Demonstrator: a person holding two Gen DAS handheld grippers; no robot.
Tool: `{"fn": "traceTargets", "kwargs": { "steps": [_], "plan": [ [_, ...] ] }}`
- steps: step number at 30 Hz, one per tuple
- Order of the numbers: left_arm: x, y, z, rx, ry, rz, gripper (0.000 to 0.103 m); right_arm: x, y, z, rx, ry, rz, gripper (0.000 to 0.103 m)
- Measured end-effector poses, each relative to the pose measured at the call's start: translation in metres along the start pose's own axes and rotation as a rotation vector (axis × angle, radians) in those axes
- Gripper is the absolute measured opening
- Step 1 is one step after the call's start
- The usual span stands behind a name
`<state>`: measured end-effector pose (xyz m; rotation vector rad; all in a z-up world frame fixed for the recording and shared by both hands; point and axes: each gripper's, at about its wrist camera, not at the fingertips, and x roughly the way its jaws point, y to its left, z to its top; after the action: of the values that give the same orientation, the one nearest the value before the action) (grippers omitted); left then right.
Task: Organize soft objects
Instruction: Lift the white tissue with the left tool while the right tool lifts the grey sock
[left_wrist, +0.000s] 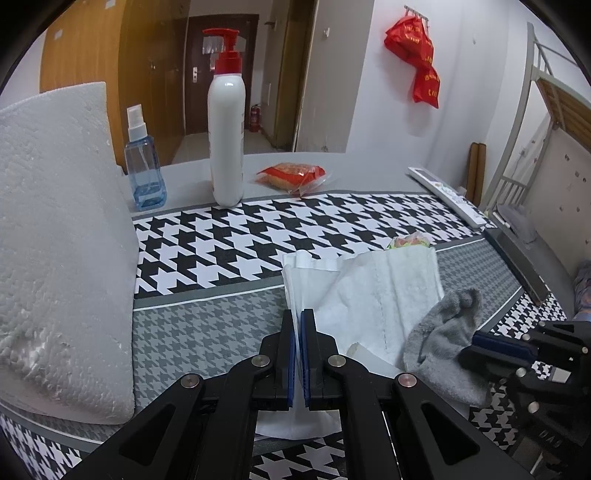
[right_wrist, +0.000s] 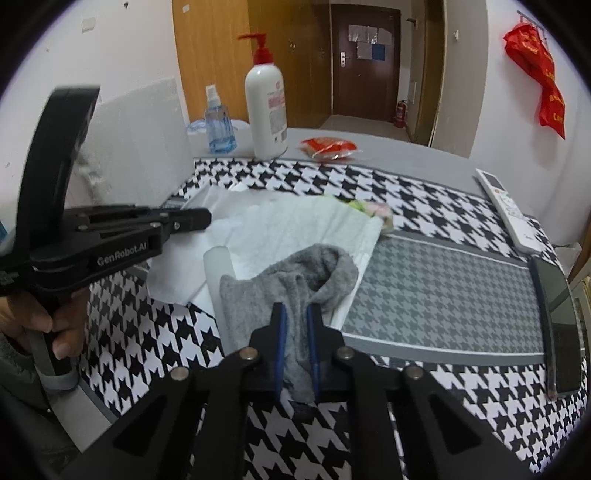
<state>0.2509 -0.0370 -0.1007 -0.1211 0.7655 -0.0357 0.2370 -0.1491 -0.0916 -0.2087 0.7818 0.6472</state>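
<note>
both wrist views look down, close (side by side), sharing the white towel (left_wrist: 373, 295).

A white pump bottle (left_wrist: 226, 140) stands beside a blue spray bottle (left_wrist: 143, 168); nearby lie a red packet (left_wrist: 291, 176), possibly snacks, and a remote (right_wrist: 508, 208).

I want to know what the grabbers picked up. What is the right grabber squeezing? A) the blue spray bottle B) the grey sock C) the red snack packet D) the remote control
B: the right grabber has its blue pads shut on the grey sock, which lies on the white towel; the bottle, packet and remote sit far off, untouched.
</note>
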Motion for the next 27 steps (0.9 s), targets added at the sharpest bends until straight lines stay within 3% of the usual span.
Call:
{"fn": "traceTargets", "kwargs": {
  "steps": [11,27],
  "plan": [
    [-0.037,-0.006,0.010,0.032,-0.097,0.059,0.003,-0.039,-0.015,-0.003,0.044,-0.083,-0.032,0.014],
    [-0.101,0.001,0.008,0.036,-0.197,0.167,0.003,-0.060,-0.007,-0.009,0.045,-0.147,-0.009,0.014]
  ]
}}
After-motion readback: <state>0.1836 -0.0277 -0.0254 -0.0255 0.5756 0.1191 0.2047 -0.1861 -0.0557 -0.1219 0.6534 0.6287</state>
